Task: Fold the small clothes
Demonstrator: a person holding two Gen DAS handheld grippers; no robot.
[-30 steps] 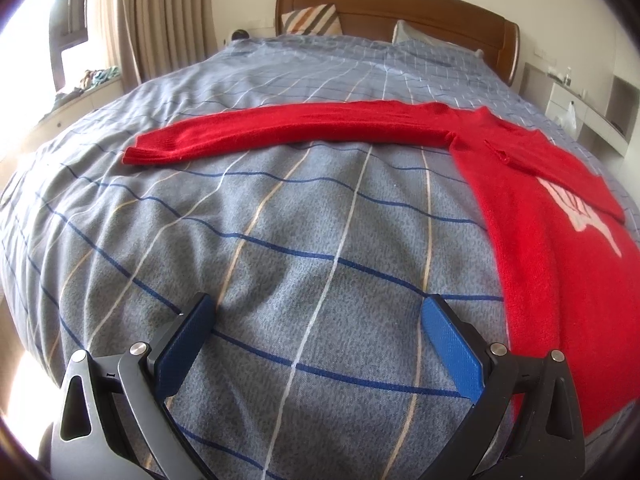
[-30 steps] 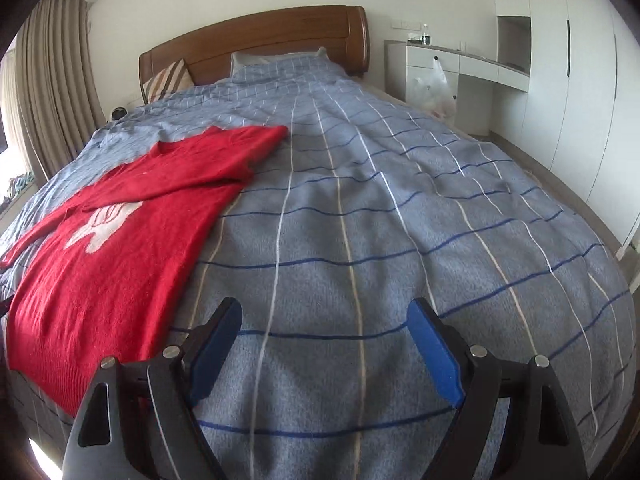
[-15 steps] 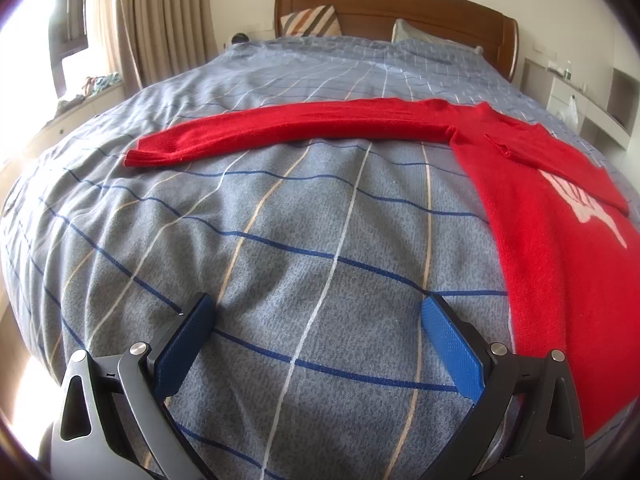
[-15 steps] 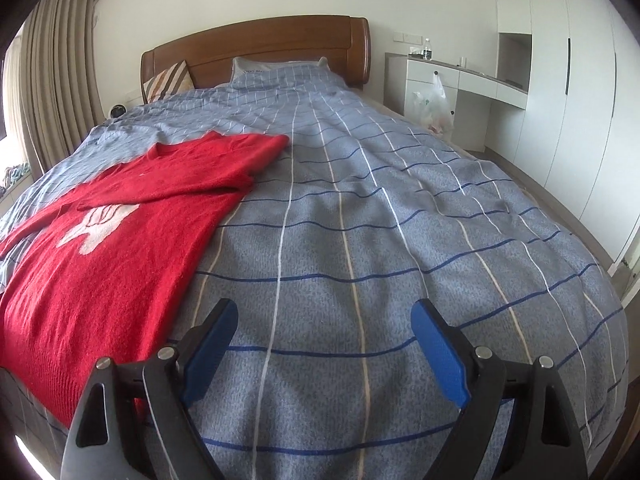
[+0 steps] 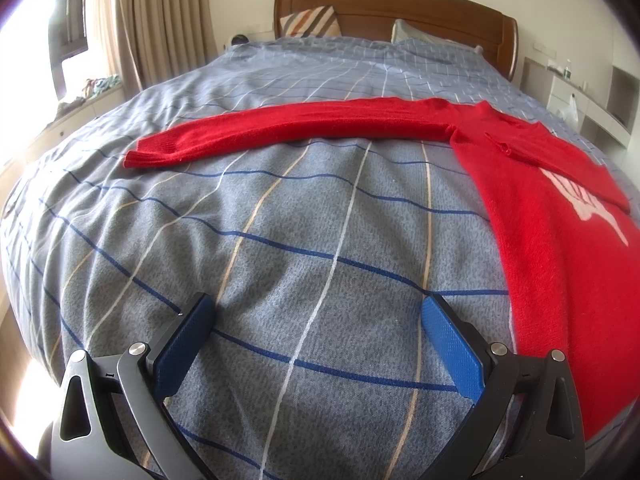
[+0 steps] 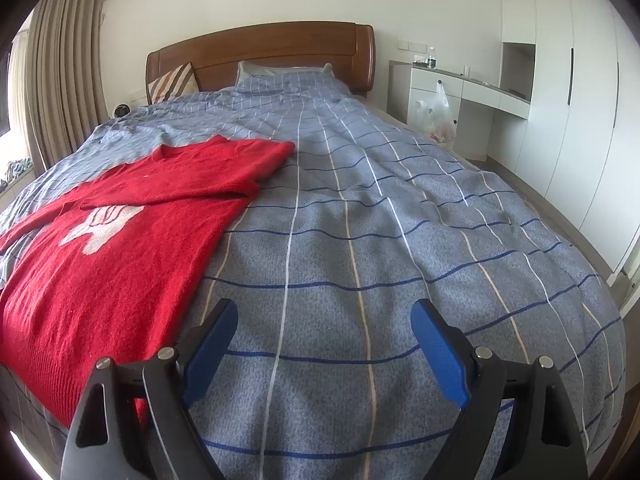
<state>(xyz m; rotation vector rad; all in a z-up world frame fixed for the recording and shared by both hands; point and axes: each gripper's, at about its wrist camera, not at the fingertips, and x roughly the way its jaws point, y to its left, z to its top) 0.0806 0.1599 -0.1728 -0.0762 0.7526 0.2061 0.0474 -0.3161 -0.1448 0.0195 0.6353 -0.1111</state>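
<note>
A red knitted sweater (image 5: pixel 560 216) with a white figure on its chest lies flat on the grey-blue checked bedspread (image 5: pixel 320 240) of a bed with a brown wooden headboard (image 6: pixel 260 56). Its body runs lengthwise along the bed, collar toward the far headboard and hem at the near edge, where it hangs slightly over. In the left wrist view one long sleeve (image 5: pixel 288 128) stretches straight out to the left across the bed, its cuff pointing left. In the right wrist view the other sleeve (image 6: pixel 192 188) is folded across the chest, above the white figure. The left gripper (image 5: pixel 316 316) hovers over bare bedspread just left of the sweater's body, fingers spread wide and holding nothing. The right gripper (image 6: pixel 324 320) hangs over the bedspread just right of the sweater (image 6: pixel 104 264), likewise wide and empty.
</note>
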